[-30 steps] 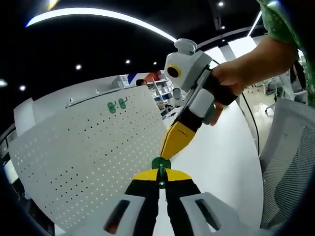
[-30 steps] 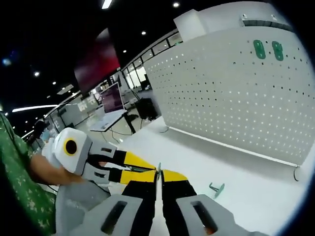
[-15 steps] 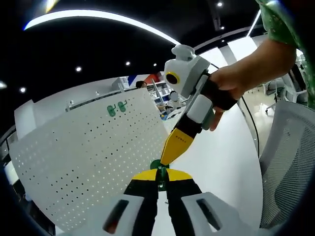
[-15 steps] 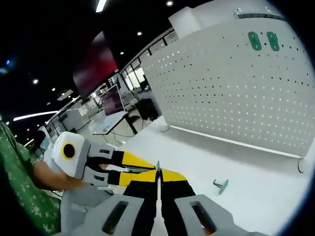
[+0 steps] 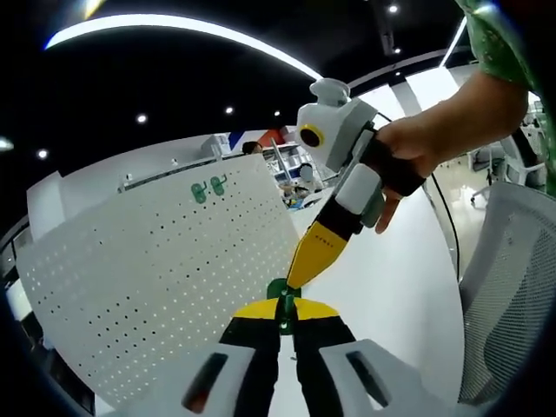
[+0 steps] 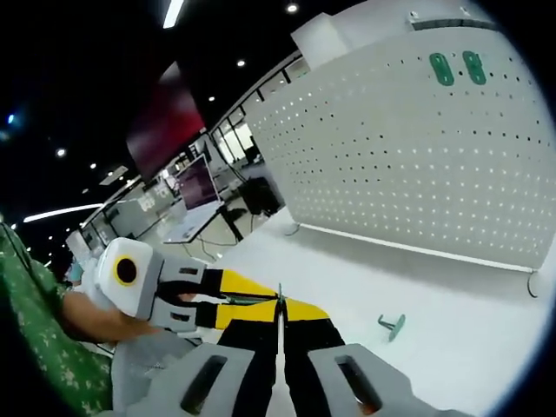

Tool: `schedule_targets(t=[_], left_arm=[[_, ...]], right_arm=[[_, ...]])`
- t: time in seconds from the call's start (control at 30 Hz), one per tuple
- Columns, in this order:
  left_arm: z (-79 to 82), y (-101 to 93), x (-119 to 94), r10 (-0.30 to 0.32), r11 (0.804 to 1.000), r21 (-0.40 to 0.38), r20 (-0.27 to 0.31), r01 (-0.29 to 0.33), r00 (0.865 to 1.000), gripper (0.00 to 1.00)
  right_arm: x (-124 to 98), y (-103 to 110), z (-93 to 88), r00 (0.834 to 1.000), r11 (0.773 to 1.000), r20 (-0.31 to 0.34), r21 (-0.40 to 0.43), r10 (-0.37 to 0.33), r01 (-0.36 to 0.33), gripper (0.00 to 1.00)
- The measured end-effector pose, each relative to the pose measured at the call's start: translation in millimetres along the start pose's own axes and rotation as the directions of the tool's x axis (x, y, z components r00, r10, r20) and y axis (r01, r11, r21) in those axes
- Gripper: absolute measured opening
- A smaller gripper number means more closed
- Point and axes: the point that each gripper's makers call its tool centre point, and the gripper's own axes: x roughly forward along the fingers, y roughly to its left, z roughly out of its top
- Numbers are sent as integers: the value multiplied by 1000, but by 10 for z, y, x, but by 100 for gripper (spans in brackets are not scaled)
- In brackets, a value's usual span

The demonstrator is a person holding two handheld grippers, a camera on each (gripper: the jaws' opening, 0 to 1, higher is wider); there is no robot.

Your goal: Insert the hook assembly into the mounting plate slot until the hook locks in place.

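Over the last second little has changed: both grippers stay joined tip to tip on the small green plastic hook assembly, and the views have drifted only slightly. The left gripper stays clenched on the green piece, which sits right at its fingertips. The right gripper comes in from above and to the right in the left gripper view, its yellow fingers closed, seemingly on a thin metal part of the same assembly.

Judgement: the two parts are still being fitted together; insertion into the board has not begun.

Ahead of the fingers, well apart, stands the white perforated metal mounting plate, upright, with two green hooks already seated near its top edge. A spare green hook piece lies on the white table, to the right of the right gripper's fingers. A grey mesh chair back stands off to the right. Nothing blocks the way to the plate.
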Motion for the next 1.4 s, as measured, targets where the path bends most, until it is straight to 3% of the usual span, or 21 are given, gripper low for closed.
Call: schedule_targets(t=[1.4], left_arm=[[-2, 9, -24, -1, 1000, -12, -1, 1, 1000, 3]], right_arm=[[-37, 62, 53, 999, 1000, 37, 9, -14, 14, 0]])
